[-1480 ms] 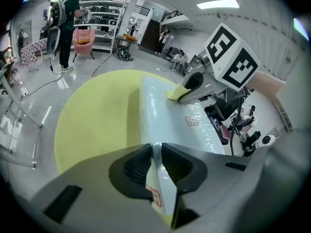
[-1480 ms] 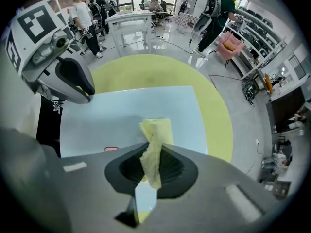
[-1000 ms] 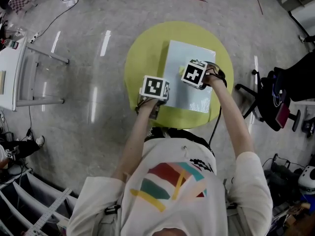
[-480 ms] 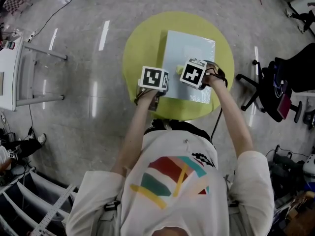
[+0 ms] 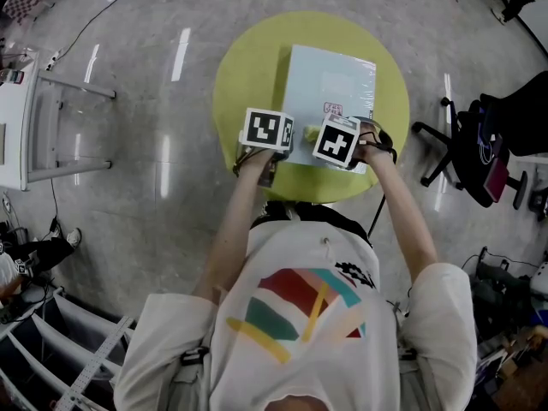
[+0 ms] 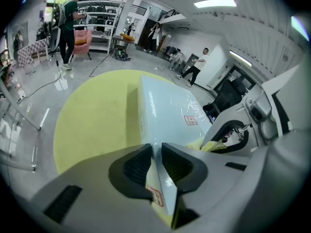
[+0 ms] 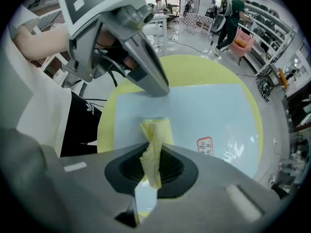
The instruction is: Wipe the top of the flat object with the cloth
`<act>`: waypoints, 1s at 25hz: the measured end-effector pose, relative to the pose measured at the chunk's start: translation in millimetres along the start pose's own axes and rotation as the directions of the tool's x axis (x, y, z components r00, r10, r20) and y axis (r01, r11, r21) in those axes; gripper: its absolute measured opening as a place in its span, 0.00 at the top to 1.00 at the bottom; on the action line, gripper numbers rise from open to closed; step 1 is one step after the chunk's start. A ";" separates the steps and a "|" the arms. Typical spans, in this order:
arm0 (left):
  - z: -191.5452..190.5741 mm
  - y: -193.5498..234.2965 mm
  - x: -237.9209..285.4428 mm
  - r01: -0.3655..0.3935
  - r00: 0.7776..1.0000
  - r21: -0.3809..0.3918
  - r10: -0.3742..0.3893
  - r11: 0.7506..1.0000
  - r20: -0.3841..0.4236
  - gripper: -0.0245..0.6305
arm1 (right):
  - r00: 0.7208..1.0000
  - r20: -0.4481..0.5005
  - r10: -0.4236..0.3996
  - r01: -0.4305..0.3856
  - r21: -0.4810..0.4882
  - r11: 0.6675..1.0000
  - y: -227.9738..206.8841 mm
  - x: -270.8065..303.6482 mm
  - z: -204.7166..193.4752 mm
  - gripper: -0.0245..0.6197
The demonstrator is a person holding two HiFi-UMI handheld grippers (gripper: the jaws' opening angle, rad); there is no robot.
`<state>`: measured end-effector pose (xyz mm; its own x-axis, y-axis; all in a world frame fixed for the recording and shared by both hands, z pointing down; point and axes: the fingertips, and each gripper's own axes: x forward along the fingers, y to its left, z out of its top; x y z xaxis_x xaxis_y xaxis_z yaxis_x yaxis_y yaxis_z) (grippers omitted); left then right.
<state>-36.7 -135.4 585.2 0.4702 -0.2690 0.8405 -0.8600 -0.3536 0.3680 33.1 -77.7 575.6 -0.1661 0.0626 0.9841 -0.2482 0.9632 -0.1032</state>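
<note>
A pale blue flat object in clear wrap lies on a round yellow table. My left gripper is shut on its near left edge, and the thin edge stands between the pads. At the near end of the flat object, my right gripper is shut on a bunched yellow cloth. The cloth's tip rests on the top. In the left gripper view the cloth pokes out beside the right gripper. The left gripper sits just ahead of the cloth in the right gripper view.
A black office chair stands right of the table, and a white table is far left. Cables run over the shiny grey floor. People and shelves are in the background. A red printed label sits on the flat object's top.
The right gripper has drawn the cloth along the top toward the near edge, uncovering the red label. The left gripper has kept its grip on the edge.
</note>
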 end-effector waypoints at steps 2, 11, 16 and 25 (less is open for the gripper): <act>0.6 -0.7 0.0 -0.001 1.000 0.000 0.001 1.000 0.000 0.85 | 1.000 -0.004 0.008 -0.008 -0.002 1.000 9.1 -0.1 -2.7 0.92; 1.4 -0.8 0.1 0.003 1.000 -0.004 -0.003 1.000 0.005 0.85 | 0.999 0.004 0.048 -0.048 0.001 0.999 48.3 1.4 -9.9 0.92; 0.4 0.0 -2.4 -0.001 1.000 -0.004 0.001 1.000 0.002 0.85 | 0.998 0.004 0.067 -0.067 0.004 0.998 64.5 0.8 -11.4 0.92; 1.7 -0.3 0.0 0.000 1.000 -0.012 0.001 1.000 0.009 0.85 | 0.997 0.015 0.071 -0.071 0.006 0.997 73.7 2.5 -15.4 0.92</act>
<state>-36.2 -136.8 584.5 0.4714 -0.2768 0.8373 -0.8625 -0.3427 0.3723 29.1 -2.5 572.7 -0.1974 0.1268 0.9721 -0.2416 0.9547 -0.1736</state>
